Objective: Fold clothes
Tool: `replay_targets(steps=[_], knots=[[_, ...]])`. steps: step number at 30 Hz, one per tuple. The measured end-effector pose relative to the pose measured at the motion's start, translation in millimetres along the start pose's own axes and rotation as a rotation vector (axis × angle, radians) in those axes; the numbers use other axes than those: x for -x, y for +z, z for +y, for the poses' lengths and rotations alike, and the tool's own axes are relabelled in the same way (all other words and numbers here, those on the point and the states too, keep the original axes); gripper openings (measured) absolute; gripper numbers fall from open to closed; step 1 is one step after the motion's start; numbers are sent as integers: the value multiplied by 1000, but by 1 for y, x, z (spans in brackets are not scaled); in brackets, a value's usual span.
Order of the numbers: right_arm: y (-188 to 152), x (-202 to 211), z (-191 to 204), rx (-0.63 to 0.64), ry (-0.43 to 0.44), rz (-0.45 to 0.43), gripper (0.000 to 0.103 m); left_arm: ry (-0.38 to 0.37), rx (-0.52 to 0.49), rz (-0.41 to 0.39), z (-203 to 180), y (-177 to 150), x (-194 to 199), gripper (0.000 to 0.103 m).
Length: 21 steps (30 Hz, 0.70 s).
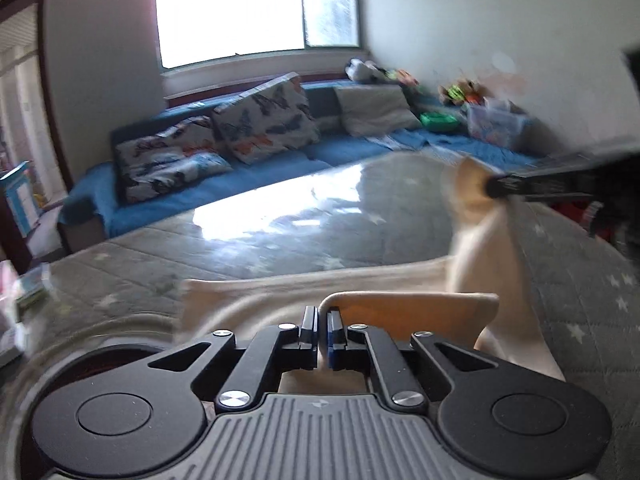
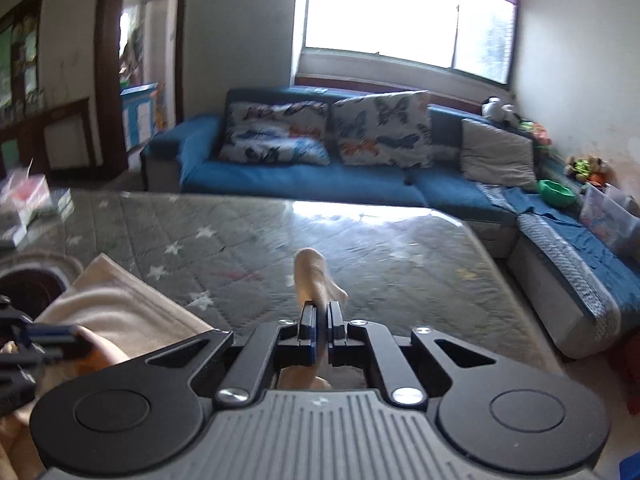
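Both grippers held one cream garment (image 1: 360, 280) above a grey star-quilted tabletop (image 1: 280, 232), with a blue sofa (image 2: 304, 176) and bright window (image 2: 380, 8) on the far side of the room. The left gripper (image 1: 323, 320) had its jaws closed on a near edge of the cloth, which ran flat across the view just beyond the fingers. The right gripper (image 2: 321, 316) likewise had its jaws pinched shut on a bunched corner that stood up past its tips. Seen from the left wrist, the right gripper (image 1: 496, 186) sat higher and farther to the right, the fabric rising steeply toward it, so the garment's long axis ran from near left to far right between the two holds. Seen from the right wrist, the left gripper (image 2: 60, 338) lay low at the near left, with the garment (image 2: 120, 308) draped onto the tabletop beside it. The fold would likely turn on that span: the raised right corner looked set to travel across toward the lower left hold
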State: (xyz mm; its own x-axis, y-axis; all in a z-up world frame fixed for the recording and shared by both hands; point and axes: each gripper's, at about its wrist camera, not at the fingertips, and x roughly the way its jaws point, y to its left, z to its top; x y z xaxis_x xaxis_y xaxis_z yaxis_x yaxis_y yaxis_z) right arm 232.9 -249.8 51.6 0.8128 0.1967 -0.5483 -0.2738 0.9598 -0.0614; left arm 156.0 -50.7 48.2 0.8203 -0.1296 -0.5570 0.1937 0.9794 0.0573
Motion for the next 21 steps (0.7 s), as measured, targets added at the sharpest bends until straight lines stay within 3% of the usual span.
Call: replay_targets(steps=[7,12,16,21], knots=[[-40,86,-57,-154,-113,-86,4,152,230,-114,66,-19,91,4],[-82,110,-85,-231,-195,-46,4,261,407,-139,119,-63,160,4],[-116,129,-107,-292,-261,-14,4,321,491,-67,148,-105,184,4],[-142,145,-121,-332,-316,10,6,337,485,5,147,-140,197,5]])
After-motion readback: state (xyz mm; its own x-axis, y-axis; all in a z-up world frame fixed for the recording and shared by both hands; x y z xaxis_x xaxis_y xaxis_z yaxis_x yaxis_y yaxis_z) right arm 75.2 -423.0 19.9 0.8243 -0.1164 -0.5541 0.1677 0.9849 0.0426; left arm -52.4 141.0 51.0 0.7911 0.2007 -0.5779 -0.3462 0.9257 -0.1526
